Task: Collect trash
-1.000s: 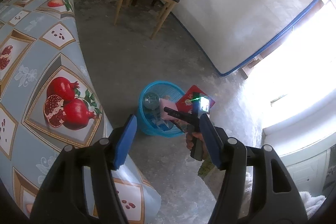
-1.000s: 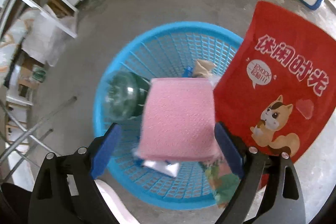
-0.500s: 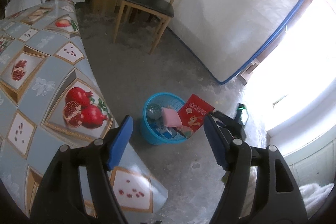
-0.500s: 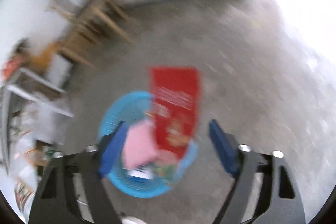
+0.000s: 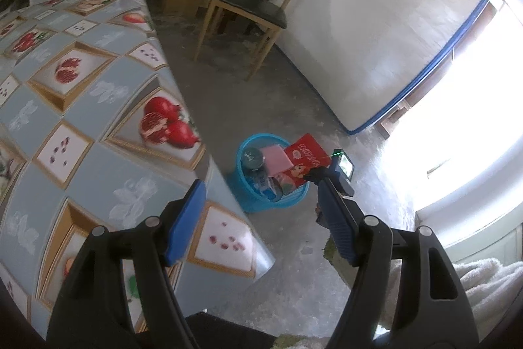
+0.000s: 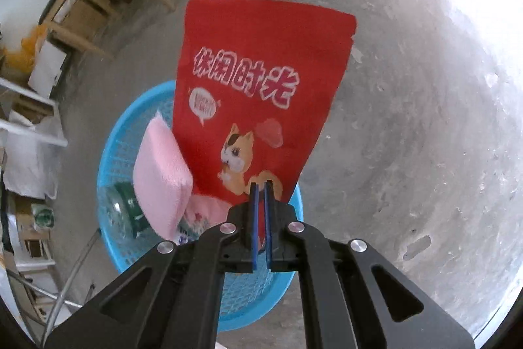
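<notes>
Red snack bag [image 6: 258, 94], printed with white characters and a cartoon cat, stands up in front of the right tongs [image 6: 260, 195]. Their blue pads are pressed together with only a thin slit between them. The bag's lower edge sits right at the tips, and it is hard to tell whether the pads pinch that edge or merely close in front of it. The bag leans over the far rim of a blue plastic basket [image 6: 130, 116], which sits on the grey concrete floor [image 6: 408, 120] directly beneath these tongs. To the left of the tips, inside the basket, a pink sponge [image 6: 160, 175] stands on edge against the bag. Further left lies a clear bottle with a green label [image 6: 124, 211], and below the sponge a pink and white wrapper [image 6: 199, 218] shows.

The left tongs [image 5: 261, 215] are spread wide with nothing between the pads. They hang above the edge of a table covered in a blue-grey cloth with pomegranate pictures [image 5: 81, 120], which fills the space to their left. Ahead and between the pads, on the floor, is the same basket [image 5: 258, 201] with the red bag [image 5: 304, 159] sticking out of it, and the right tongs [image 5: 310, 175] are seen just beside the bag. Farther ahead stands a wooden chair with a dark seat [image 5: 251, 12], and to its right a white mattress with blue trim [image 5: 376, 28] leans against the wall.
</notes>
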Tool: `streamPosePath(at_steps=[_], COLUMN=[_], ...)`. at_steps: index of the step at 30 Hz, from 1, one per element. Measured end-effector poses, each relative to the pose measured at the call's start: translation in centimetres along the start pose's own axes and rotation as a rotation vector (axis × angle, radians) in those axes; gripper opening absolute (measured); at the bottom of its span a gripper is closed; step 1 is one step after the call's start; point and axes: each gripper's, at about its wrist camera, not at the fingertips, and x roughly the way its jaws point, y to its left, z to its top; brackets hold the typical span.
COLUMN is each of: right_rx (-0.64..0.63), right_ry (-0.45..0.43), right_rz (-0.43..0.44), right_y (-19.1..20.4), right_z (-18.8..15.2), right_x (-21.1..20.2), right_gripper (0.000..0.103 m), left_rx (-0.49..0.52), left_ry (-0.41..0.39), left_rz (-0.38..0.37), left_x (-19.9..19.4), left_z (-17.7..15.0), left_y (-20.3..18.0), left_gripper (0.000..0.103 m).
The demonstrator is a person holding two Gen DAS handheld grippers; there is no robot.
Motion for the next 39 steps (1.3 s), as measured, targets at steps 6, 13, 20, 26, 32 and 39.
streamPosePath(at_steps=[6,13,20,26,32,39], right_rx=[0.004,-0.094,-0.382,-0.541,-0.621,-0.753], right_ry=[-0.043,-0.156,-0.347,-0.542,-0.613,-0.645], right_rz=[0.044,0.146,0.226,0.219,0.176,0.160], right_y=[-2.3,-2.6,3.4,7.3,10.3,13.1], right_z=[-1.3,-6.9,-16.6,-24.5,-29.8,-33.3], right_x=[-3.7,-13.0,-25.2,-32.6,-36.1,-37.6], right_gripper=[0.041,0.048,0.079,0.096,0.097,0.097], left_rx=[-0.004,0.058,0.018,-0.006,-0.001,-0.029], left_ry=[-0.011,-0.098,-0.191,-0.212,-0.231,-0.273], left_rz=[0.006,0.058,0.147,0.264,0.446,0.525], left_x=[-1.0,-2.9,-4.2,-5.1,-6.2,-8.2], left_z=[-1.2,-3.0,-5.6,-8.1,-10.6,-11.2], left_y=[0.5,-1.4,-3.0,-3.5,-3.7,-3.0], left_gripper=[0.069,0.081,0.093,0.094,0.094,0.094])
